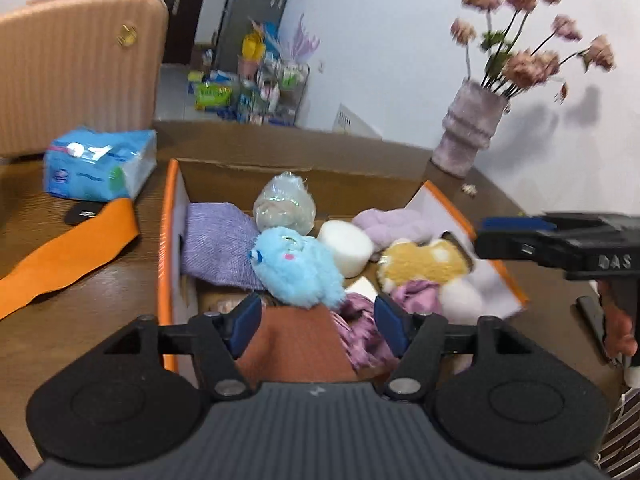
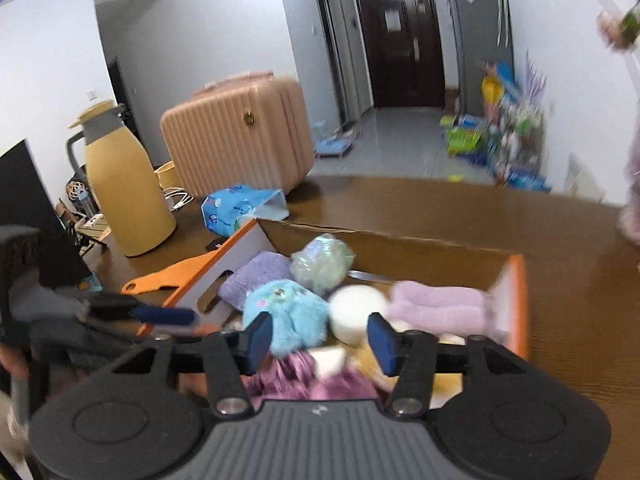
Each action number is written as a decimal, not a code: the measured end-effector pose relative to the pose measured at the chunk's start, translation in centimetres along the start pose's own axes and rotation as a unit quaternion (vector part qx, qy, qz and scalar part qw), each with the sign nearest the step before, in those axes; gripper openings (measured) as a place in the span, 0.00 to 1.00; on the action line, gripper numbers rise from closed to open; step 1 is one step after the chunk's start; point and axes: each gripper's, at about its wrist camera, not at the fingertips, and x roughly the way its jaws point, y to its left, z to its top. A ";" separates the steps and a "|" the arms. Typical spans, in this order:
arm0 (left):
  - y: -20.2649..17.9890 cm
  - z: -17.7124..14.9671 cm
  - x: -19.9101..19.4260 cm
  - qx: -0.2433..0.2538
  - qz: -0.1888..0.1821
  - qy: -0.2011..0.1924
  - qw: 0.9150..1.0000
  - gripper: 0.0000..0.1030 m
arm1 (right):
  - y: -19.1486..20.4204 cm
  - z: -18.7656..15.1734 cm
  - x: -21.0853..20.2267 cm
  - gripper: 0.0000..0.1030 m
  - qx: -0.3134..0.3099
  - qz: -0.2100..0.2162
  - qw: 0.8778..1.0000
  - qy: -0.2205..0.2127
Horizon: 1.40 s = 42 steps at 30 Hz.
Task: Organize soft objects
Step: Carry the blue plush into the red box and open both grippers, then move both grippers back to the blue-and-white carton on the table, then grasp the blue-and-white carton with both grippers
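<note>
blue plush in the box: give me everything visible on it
The blue plush toy is fluffy, sky-blue fake fur, with a dark eye, a pink cheek spot and a shiny patch on top. It lies on its side in the cardboard box, atop the pile, against the purple knit cloth, the white foam roll and the wrapped mesh ball. Neither gripper touches it.

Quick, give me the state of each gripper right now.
Left gripper: open, holding nothing, over the near end of the cardboard box.
Right gripper: open, holding nothing, also over the box.
</note>
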 end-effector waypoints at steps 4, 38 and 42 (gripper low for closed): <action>-1.9 -4.7 -4.1 0.021 0.003 -0.049 0.999 0.75 | -0.7 -5.6 -6.1 0.60 -0.046 -0.029 0.998 -0.036; -7.7 -8.3 5.6 0.036 -0.129 0.060 0.989 0.51 | -5.1 -18.5 -5.5 0.50 0.082 0.069 0.993 -0.047; -7.0 -8.2 5.4 0.001 -0.169 0.089 0.982 0.36 | -6.1 -17.9 -3.2 0.38 0.139 0.097 0.985 -0.044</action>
